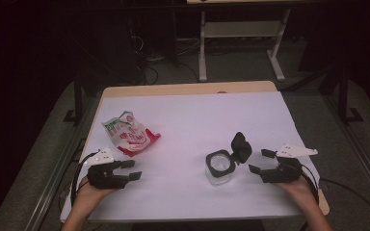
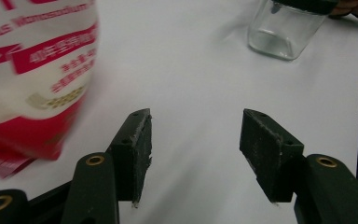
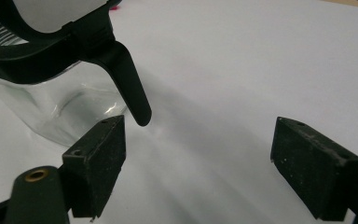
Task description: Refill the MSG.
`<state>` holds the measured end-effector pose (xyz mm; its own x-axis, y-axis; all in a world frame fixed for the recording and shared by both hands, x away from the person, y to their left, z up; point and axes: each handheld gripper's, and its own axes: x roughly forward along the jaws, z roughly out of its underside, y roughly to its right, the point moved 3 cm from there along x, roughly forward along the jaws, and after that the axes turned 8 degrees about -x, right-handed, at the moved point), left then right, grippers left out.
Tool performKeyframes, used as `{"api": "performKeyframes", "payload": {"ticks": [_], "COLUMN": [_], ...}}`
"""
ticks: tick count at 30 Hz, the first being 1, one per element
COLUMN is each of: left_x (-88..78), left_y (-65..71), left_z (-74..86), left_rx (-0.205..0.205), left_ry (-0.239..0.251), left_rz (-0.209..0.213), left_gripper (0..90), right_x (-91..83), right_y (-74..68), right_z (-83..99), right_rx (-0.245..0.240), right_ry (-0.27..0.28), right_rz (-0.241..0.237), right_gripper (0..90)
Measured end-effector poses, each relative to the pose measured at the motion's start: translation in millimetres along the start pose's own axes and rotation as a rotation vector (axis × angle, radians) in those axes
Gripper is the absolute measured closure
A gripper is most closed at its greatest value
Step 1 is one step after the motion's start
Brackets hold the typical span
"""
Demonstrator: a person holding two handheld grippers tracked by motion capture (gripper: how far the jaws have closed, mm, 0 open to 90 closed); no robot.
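Note:
A red-and-white printed bag (image 1: 129, 133) lies on the white table cover at the left. Just below and in front of it, my left gripper (image 1: 131, 170) stands open with nothing between its jaws; in the left gripper view the bag (image 2: 32, 70) is blurred at the left of the open left gripper (image 2: 193, 154). A clear square jar (image 1: 220, 167) with a black rim and an upturned black flip lid (image 1: 240, 146) stands right of centre. My right gripper (image 1: 261, 161) stays open just right of it, empty. In the right gripper view the jar (image 3: 51, 100) sits left of the right gripper (image 3: 198, 170).
The white cover (image 1: 197, 120) spans most of the wooden table (image 1: 183, 88), with bare room in the middle and at the back. Beyond the table are a dark floor, cables and the white legs of another table (image 1: 241, 38). The jar (image 2: 284, 30) shows far off in the left gripper view.

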<state>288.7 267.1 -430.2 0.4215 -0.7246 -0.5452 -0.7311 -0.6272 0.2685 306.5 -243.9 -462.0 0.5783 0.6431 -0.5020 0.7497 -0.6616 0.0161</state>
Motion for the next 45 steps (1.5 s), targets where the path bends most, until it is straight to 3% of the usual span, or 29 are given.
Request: {"api": "performKeyframes", "payload": {"ticks": [16, 26, 35, 38, 43, 45], "left_x": [-28.6, -36.8, -28.4, -23.4, -16.0, -12.3], "left_y": [-33.1, -53.8, -64.8, -65.6, -67.3, -68.7], "left_z": [-2.0, -17.4, -34.5, -38.3, -48.5, -49.6], "left_rx": [-0.033, -0.031, -0.023, 0.001, 0.005, 0.021], "left_ry": [0.032, 0.063, 0.088, 0.060, 0.087, 0.067], "left_rz": [-0.089, -0.125, -0.118, -0.133, -0.121, -0.132], "left_gripper": [43.4, 42.4, 40.8, 40.1, 39.9, 39.5], "right_x": [-0.9, 1.5, 1.3, 0.9, 0.7, 0.6], "right_y": [0.0, -0.1, 0.6, 0.8, 1.1, 1.3], "right_z": [1.0, 2.0, 2.3, 2.4, 2.4, 2.7], "right_rx": [0.005, 0.008, 0.011, 0.010, 0.010, 0.008], "right_ry": [0.001, -0.006, -0.006, -0.007, -0.006, -0.006], "right_rz": [0.001, -0.003, 0.001, 0.001, 0.003, 0.003], "right_gripper": [17.7, 17.6, 17.6, 17.6, 17.6, 17.6]}}
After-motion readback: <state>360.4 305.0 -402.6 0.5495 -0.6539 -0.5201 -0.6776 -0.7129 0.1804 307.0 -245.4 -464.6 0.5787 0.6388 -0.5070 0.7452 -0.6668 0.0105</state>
